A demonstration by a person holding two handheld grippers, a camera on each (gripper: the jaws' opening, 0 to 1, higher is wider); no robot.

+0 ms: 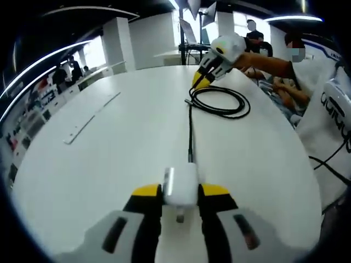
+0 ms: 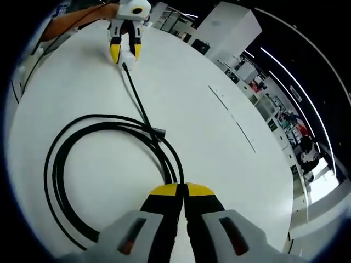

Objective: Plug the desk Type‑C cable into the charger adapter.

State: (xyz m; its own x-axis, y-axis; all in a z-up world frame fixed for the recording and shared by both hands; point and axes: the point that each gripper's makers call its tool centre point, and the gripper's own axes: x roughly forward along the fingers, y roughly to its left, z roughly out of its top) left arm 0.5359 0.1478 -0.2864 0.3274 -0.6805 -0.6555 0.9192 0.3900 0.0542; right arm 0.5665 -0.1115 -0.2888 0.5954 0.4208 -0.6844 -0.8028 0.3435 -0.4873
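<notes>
Round white counter had the black Type-C cable coiled on it, left hand-held gripper clamped on the white charger adapter, plug apparently seated, right hand-held gripper pinched on the coil, so probably just letting go next.

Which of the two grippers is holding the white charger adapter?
The left gripper: its yellow-tipped jaws clamp the white charger adapter, with the black cable running from it. The right gripper is closed at the cable's coil.
</notes>
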